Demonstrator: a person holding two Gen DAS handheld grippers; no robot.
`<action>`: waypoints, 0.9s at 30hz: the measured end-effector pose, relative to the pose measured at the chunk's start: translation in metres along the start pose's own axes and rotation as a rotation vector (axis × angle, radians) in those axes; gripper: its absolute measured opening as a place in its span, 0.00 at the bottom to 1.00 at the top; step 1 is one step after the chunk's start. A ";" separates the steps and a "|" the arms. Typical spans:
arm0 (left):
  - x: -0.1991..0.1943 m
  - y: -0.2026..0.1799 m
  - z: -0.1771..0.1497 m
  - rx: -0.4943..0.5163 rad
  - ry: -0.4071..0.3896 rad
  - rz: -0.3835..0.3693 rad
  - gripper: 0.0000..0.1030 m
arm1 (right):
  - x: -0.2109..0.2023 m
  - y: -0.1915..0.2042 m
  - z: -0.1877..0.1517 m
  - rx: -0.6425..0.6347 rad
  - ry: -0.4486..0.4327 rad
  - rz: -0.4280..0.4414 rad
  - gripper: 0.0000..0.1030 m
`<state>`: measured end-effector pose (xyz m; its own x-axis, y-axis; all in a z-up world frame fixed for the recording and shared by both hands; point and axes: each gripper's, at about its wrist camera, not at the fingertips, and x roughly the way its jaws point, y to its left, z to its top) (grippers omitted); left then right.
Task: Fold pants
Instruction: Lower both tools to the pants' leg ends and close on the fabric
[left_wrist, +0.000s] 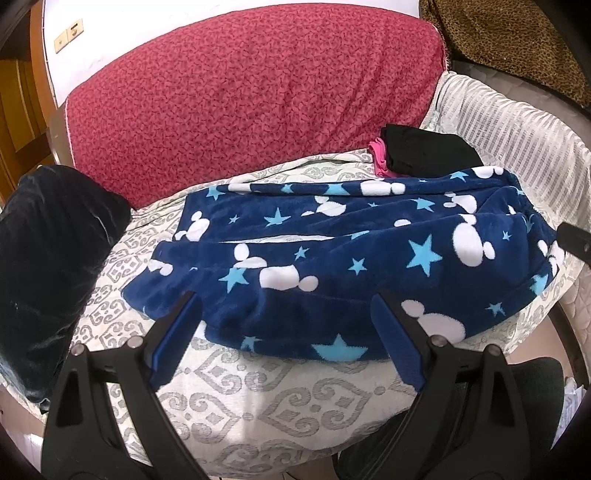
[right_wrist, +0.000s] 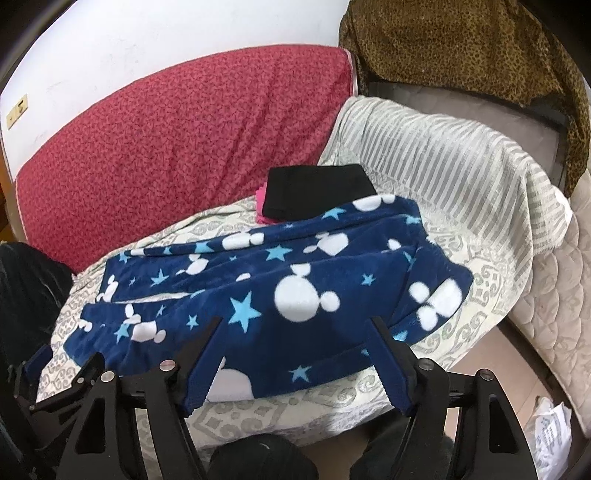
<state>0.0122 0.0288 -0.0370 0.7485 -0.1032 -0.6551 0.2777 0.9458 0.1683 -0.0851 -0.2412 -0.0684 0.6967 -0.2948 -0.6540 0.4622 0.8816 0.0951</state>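
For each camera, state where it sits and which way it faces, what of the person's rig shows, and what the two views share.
Left wrist: sits on the left gripper, angled down over the near edge of the blue star-print pants on the patterned bedspread; its two open fingers frame the bottom, and a bit of the right gripper shows at the right edge.
Right wrist: sits on the right gripper, angled down at the pants' near edge; the left gripper shows lower left.
Shared: the pants, bedspread, red cushion, folded black garment.
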 end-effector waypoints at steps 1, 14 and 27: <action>0.001 0.000 -0.001 0.000 0.002 0.000 0.90 | 0.002 -0.001 -0.001 0.002 0.007 0.001 0.74; 0.019 0.007 -0.007 -0.040 0.088 -0.043 0.90 | 0.023 -0.014 -0.012 0.022 0.075 -0.009 0.74; 0.069 0.037 -0.027 -0.191 0.326 -0.129 0.90 | 0.069 -0.059 -0.021 0.111 0.220 0.005 0.74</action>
<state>0.0581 0.0645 -0.0958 0.4759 -0.1506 -0.8665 0.2171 0.9748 -0.0502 -0.0758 -0.3054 -0.1350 0.5685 -0.1924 -0.7999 0.5247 0.8337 0.1724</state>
